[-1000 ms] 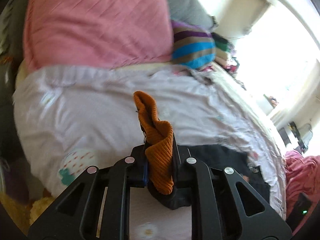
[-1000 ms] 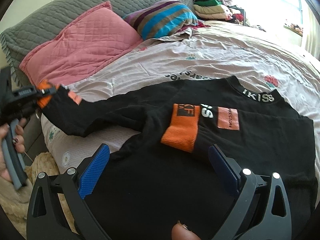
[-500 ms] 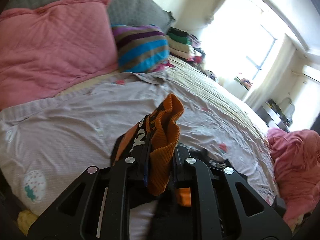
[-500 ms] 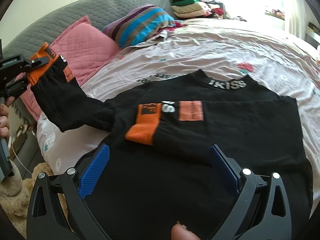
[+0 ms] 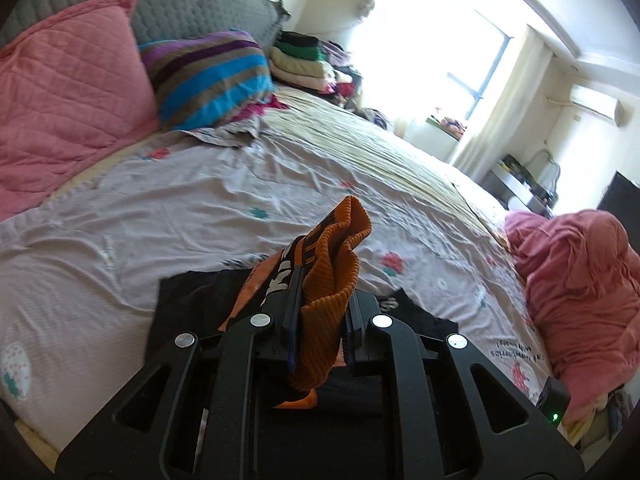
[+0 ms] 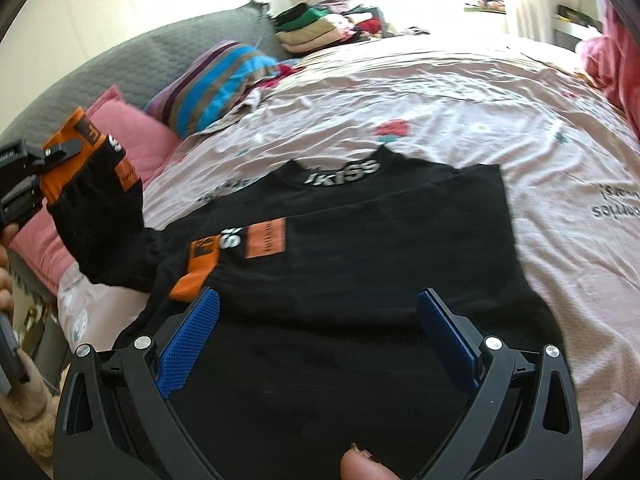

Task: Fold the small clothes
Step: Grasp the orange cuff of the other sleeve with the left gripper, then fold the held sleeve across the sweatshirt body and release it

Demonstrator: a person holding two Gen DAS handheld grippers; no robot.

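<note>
A black sweater (image 6: 380, 248) with orange cuffs and white collar lettering lies flat on the bed. One sleeve is folded across the chest, its orange cuff (image 6: 198, 268) near my right gripper's left finger. My left gripper (image 5: 318, 312) is shut on the other sleeve's orange cuff (image 5: 332, 280) and holds it raised over the sweater's left side; it shows in the right wrist view (image 6: 60, 152) at far left. My right gripper (image 6: 316, 340) is open and empty, low over the sweater's lower half.
Pink pillow (image 5: 68, 92), striped pillow (image 5: 208, 80) and grey headboard (image 5: 180, 4) at the bed's head. Stack of folded clothes (image 6: 316, 26) beyond. Pink blanket heap (image 5: 580, 292) at the far right of the bed. Floral sheet (image 6: 460, 100) around the sweater.
My left gripper has lifted the sleeve cuff off the bed's left edge and carried it up and inward toward the sweater. The right gripper stayed open and shifted slightly over the sweater.
</note>
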